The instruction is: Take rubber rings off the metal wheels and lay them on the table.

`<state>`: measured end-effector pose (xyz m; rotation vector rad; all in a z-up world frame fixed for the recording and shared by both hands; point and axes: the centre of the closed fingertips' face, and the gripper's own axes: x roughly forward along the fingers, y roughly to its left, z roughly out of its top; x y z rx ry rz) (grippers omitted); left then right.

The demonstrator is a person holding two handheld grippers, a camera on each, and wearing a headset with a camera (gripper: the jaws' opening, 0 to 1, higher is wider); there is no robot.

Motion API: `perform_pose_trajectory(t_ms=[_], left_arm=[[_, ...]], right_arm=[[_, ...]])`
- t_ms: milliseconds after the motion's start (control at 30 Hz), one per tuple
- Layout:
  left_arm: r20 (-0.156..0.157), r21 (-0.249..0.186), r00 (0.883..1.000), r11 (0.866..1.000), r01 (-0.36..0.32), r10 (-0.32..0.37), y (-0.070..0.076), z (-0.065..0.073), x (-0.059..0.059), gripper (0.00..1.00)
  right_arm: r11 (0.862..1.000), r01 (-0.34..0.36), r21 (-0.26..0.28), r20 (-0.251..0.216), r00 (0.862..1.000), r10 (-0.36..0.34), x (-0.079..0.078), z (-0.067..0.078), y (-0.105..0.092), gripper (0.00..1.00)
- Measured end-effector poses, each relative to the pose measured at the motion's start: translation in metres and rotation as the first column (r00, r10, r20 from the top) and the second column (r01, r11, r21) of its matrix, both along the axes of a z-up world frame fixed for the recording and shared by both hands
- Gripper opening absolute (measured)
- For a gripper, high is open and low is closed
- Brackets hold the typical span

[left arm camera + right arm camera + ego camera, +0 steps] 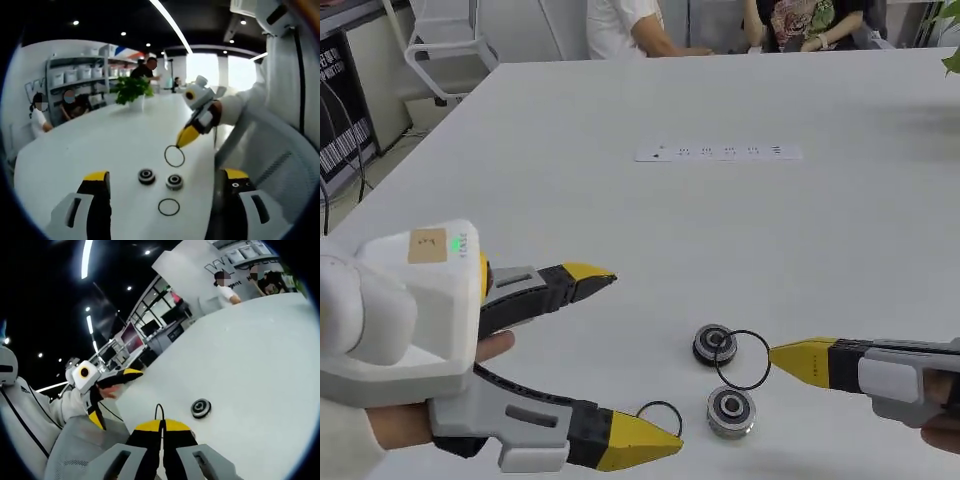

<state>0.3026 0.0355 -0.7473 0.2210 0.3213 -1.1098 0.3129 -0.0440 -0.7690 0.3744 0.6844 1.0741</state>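
Observation:
Two metal wheels lie on the white table near its front. My right gripper comes in from the right, shut on a thin black rubber ring that hangs beside the farther wheel. A second ring lies flat on the table left of the nearer wheel. My left gripper is wide open, its jaws apart above and below that loose ring. In the left gripper view both wheels, the loose ring and the held ring are ahead.
A white power strip lies mid-table. People sit at the far end, and a white chair stands off the far left corner. A potted plant stands on the table's far side.

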Motion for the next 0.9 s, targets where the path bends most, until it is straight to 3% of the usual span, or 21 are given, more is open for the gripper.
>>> perform_pose_trajectory(t_ms=[233,433,567,767,900], left_arm=[[-0.011,-0.002,0.999,0.999,-0.037,0.037,0.016,-0.001,-0.001,1.00],[-0.037,-0.014,0.996,0.997,-0.077,0.076,0.031,-0.004,0.000,1.00],[-0.037,-0.019,0.995,0.995,-0.098,0.097,0.040,-0.006,0.002,1.00],[-0.066,-0.022,0.993,0.995,-0.100,0.099,0.041,-0.011,0.000,1.00],[-0.052,-0.023,0.995,0.996,-0.091,0.090,0.039,-0.011,0.000,1.00]], right_arm=[[1.000,-0.013,-0.006,0.016,1.000,0.013,0.000,0.007,0.003,0.00],[0.999,-0.026,-0.032,0.031,0.999,0.027,0.001,0.009,0.005,0.00],[0.998,-0.041,-0.038,0.048,0.998,0.042,0.002,0.015,0.010,0.00],[0.996,-0.067,-0.053,0.063,0.996,0.070,0.004,0.021,0.019,0.00],[0.995,-0.082,-0.052,0.065,0.994,0.085,0.005,0.024,0.023,0.00]])
